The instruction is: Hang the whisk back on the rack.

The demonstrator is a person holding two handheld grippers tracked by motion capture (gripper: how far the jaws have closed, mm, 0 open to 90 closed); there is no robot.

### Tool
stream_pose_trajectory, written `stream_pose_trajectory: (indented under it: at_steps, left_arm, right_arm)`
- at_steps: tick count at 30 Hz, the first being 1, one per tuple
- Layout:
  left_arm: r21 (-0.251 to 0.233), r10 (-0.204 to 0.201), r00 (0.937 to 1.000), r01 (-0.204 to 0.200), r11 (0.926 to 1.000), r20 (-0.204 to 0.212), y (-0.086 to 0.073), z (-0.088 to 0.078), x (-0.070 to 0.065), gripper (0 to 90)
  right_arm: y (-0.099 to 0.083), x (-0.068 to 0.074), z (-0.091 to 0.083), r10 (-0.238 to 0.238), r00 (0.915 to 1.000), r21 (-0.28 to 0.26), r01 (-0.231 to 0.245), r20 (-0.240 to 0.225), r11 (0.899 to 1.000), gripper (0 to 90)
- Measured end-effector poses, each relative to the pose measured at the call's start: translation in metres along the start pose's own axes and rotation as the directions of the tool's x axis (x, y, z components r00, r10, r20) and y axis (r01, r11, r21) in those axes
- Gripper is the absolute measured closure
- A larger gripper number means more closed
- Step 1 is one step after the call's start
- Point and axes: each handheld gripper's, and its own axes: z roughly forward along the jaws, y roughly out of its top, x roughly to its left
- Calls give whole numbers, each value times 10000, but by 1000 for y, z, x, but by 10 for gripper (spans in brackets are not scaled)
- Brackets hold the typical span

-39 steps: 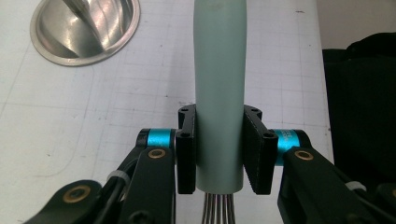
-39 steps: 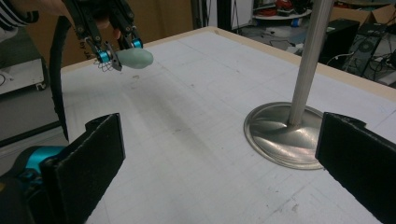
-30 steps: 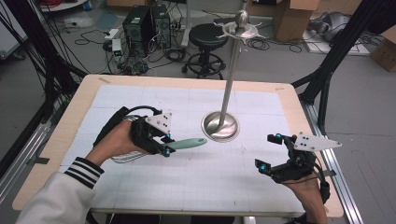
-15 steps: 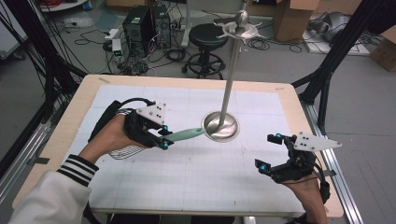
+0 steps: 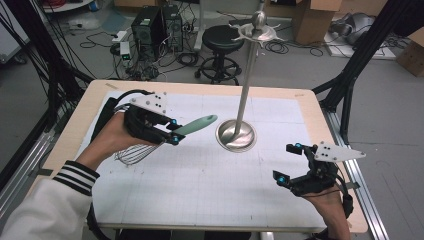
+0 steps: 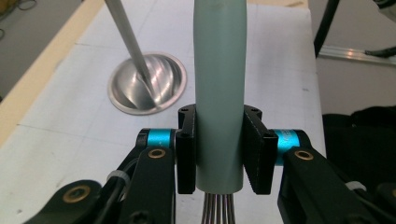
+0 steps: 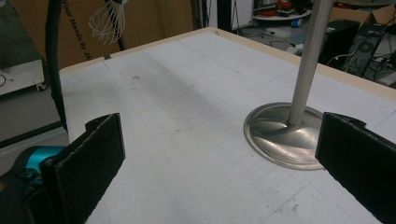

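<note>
The left gripper [image 5: 172, 134] clamps a whisk [image 5: 192, 125] by its green handle, lifted off the tabletop [image 5: 200, 190]. Just ahead of it a steel stand [image 5: 245, 95] rises. The right gripper [image 5: 290, 162], jaws wide, holds nothing, well apart.

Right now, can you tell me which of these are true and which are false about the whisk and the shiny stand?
1. The left hand-held gripper is shut on the whisk. True.
2. The whisk's handle is red. False: it is pale green.
3. The right hand-held gripper is holding a spoon. False: its jaws are open with nothing between them.
4. The metal stand stands upright on the table. True.
5. The whisk hangs on the stand's top. False: it is in the left hand-held gripper, apart from the stand.
</note>
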Motion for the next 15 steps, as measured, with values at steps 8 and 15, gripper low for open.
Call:
stream_pose_trajectory:
  at_steps: [8, 15]
  left_arm:
    - [-531, -332, 9986, 310, 9981, -422, 11, -10, 8, 694]
    - [-1094, -588, 9958, 510, 9927, -698, 24, -20, 15, 694]
  right_arm:
    - [-1, -1, 1, 42, 10000, 28, -42, -47, 10000, 1]
    - [-2, -3, 1, 76, 10000, -18, -76, -50, 10000, 1]
